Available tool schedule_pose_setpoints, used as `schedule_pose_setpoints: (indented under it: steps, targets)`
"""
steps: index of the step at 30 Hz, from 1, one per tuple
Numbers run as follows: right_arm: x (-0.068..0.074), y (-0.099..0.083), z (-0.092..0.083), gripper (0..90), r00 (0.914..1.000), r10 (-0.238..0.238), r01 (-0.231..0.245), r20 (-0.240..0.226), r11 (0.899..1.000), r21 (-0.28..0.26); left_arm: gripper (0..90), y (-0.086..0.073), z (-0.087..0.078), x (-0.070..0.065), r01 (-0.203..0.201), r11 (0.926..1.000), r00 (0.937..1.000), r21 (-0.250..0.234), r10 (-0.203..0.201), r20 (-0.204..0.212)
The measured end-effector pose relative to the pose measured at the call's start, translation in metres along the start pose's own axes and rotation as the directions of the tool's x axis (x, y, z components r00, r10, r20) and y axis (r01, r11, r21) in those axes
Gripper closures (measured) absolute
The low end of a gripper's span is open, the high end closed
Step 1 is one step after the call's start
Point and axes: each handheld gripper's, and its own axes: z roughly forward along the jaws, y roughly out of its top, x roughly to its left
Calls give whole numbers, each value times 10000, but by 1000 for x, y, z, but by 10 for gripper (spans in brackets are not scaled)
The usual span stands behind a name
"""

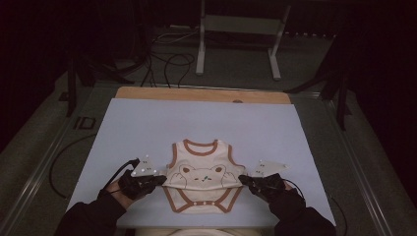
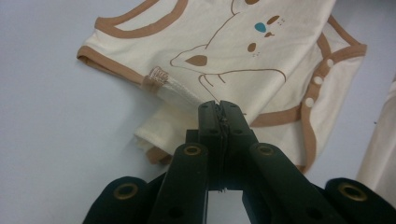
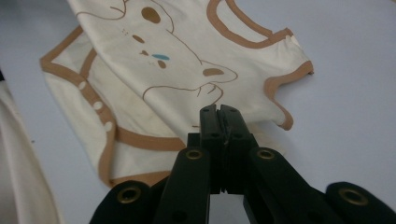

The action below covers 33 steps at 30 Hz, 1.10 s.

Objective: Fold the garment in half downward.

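Both hand-held grippers pinch the sides of a baby bodysuit at the near middle of the bench.

The cream bodysuit (image 1: 201,177) lies on the pale blue sheet (image 1: 147,128) covering the bench (image 1: 201,94), neck opening away from the person. The left hand-held gripper (image 1: 160,180) has its jaws pressed together on the garment's left side edge, and the right hand-held gripper (image 1: 243,180) is clamped the same way on the right edge, so the cloth sits between them. The garment is sleeveless, trimmed in brown at neck, armholes and leg openings, with a brown-line bear print and white snaps at the crotch. The left gripper view shows a stitched seam beside the closed jaws and the lower half folded under the front; the right gripper view shows the fabric lifted into a ridge at the jaws.
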Motion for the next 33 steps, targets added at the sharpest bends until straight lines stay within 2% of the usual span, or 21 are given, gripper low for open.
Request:
schedule_pose_setpoints:
  steps: [8, 11, 16, 25, 33]
  targets:
    - [7, -10, -1, 900, 9998, 95, -93, -169, 9999, 130, 900, -8, -2, -9, 44, 10000, 9999, -2, -44, 166]
    - [10, -14, -2, 899, 9996, 148, -143, -237, 9997, 221, 900, -14, -2, -16, 50, 10000, 9994, -20, -49, 345]
    - [11, -19, -2, 899, 9991, 243, -232, -335, 9992, 313, 899, -21, 2, -17, 223, 9997, 9986, 35, -224, 470]
    - [17, -31, 3, 899, 9982, 399, -371, -455, 9975, 603, 899, -28, 5, -21, 197, 9998, 9988, 77, -200, 436]
    - [19, -38, 6, 899, 9967, 579, -534, -574, 9956, 771, 899, -39, 12, -26, 362, 9992, 9968, 180, -374, 709]
